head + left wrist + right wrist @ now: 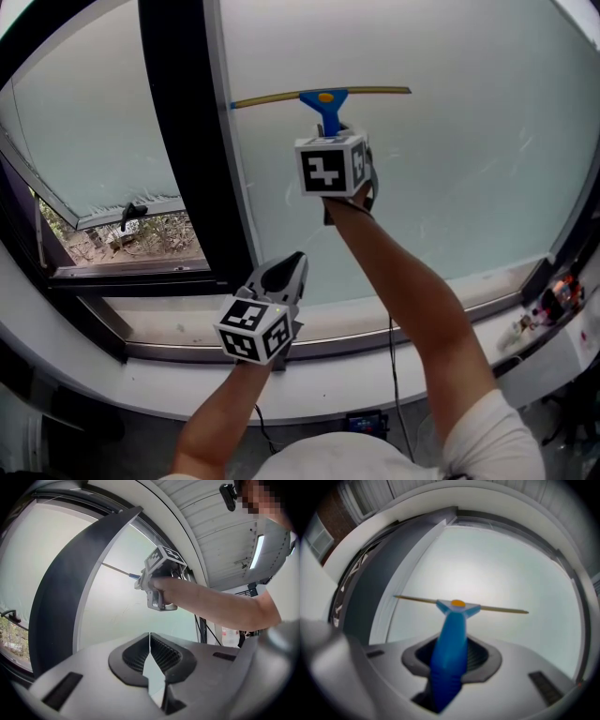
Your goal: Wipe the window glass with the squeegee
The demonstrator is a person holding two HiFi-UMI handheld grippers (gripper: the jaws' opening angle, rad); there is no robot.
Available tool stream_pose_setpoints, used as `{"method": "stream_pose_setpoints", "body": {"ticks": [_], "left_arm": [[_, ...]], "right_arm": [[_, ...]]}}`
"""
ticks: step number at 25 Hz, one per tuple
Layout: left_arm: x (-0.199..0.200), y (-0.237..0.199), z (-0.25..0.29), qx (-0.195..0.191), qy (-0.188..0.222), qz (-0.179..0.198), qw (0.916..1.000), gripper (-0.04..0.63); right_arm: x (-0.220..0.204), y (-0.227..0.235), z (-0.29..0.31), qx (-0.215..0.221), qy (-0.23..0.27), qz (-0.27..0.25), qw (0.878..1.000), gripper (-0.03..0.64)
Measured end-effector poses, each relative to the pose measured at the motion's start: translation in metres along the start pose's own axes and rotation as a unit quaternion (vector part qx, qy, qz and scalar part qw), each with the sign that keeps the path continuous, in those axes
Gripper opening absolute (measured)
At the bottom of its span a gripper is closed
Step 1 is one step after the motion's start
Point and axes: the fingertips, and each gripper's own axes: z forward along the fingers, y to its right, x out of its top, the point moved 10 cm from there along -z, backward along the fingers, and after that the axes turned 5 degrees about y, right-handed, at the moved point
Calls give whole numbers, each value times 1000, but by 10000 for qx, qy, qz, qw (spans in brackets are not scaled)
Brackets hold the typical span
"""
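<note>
The squeegee (pixel 326 106) has a blue handle and a long thin yellowish blade, which lies level against the frosted window glass (pixel 459 169). My right gripper (pixel 331 133) is shut on the handle and is raised in front of the pane. In the right gripper view the blue handle (pixel 450 653) runs up from between the jaws to the blade (pixel 497 609). My left gripper (pixel 291 264) hangs lower, near the sill, shut with nothing in it. Its jaws (pixel 150 641) meet edge to edge, and beyond them the right gripper (pixel 157 581) shows with the squeegee's blade (pixel 117 569).
A wide black frame post (pixel 192 141) stands left of the pane. Beyond it a casement (pixel 94 122) is swung open over bare ground. A white sill (pixel 394 323) runs below the glass. Cables and a small device (pixel 551 298) sit at the right corner.
</note>
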Motion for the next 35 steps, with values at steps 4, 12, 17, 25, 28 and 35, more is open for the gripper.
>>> {"method": "stream_pose_setpoints", "body": {"ticks": [4,12,17,25,28,35], "left_arm": [[-7,1,-2,-11,-72,-32,10000,31],[-22,0,-5,-26,-226,-153,9996,31],[-31,1,-6,-33,-287,-218,9993,31],[-47,2,-11,12,-430,-361,9984,31],[-50,1,-13,35,-452,-386,9982,31],[-58,1,-17,60,-529,-454,9975,31]], "right_arm": [[-9,-2,-2,15,-58,51,10000,130],[-28,-6,-6,33,-150,25,9999,130],[-44,-10,-10,76,-260,42,9996,130],[-66,-14,-14,121,-397,100,9991,130],[-72,-16,-15,131,-433,118,9989,130],[-89,-20,-18,153,-544,173,9983,129]]}}
